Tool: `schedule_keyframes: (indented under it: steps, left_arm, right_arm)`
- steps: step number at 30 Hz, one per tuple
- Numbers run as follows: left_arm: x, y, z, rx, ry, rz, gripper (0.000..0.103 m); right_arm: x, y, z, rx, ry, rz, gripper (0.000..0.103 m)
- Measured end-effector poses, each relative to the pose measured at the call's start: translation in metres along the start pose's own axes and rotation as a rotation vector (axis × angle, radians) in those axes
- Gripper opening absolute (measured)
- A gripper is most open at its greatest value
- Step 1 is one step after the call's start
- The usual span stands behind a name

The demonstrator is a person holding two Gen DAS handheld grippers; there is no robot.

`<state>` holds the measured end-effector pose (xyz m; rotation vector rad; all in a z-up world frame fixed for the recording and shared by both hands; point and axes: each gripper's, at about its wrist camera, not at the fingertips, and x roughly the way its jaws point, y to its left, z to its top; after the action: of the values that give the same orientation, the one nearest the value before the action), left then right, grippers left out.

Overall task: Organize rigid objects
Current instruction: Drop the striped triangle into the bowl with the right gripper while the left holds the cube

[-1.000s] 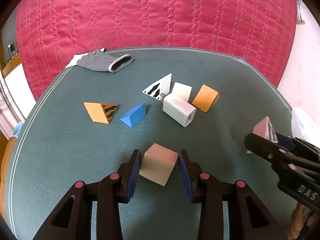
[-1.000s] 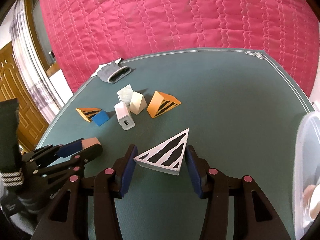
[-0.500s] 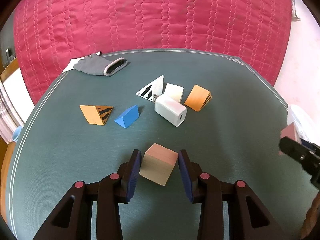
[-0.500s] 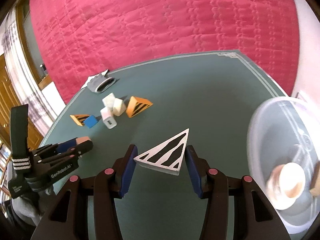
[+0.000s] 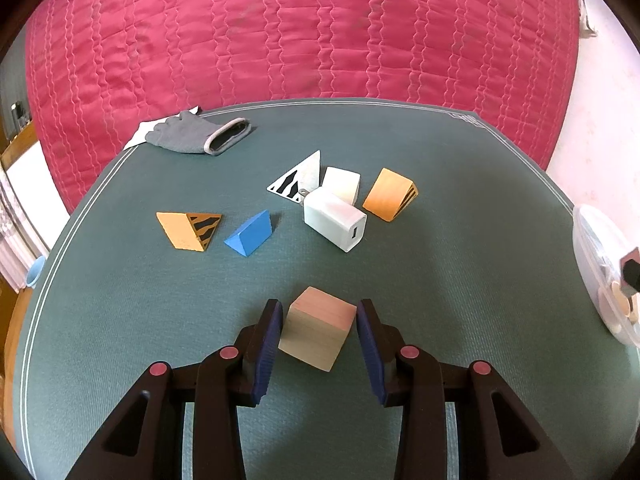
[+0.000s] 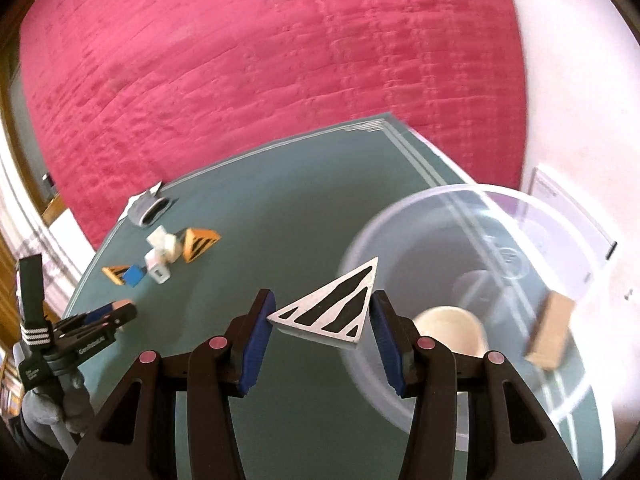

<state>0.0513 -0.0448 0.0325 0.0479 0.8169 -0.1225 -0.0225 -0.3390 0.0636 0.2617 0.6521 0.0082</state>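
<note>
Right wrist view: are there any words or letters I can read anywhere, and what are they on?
"GenRobot.AI": white letters on the side of the left gripper, small but just readable.
Lower label on that gripper's handle: too small to read.
Raised marks in the tub base: too blurred to read.
The striped wedge shows only black stripes, no letters.
</note>
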Motion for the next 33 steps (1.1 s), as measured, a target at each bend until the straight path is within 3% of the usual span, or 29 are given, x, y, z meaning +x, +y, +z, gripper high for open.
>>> schedule_keyframes:
  steps: [16,33]
  left_arm:
    - [-0.008,-0.007,0.000,0.020,-0.017,0.010,0.041]
    - [-0.023,-0.025,-0.001,0.049,-0.018,0.017,0.041]
  right_arm:
    - [-0.043,-0.074,-0.008,0.111,-0.046,-0.144,0.050]
    - [-0.047,-0.100,-0.017,0.149,-0.050,-0.138,0.055]
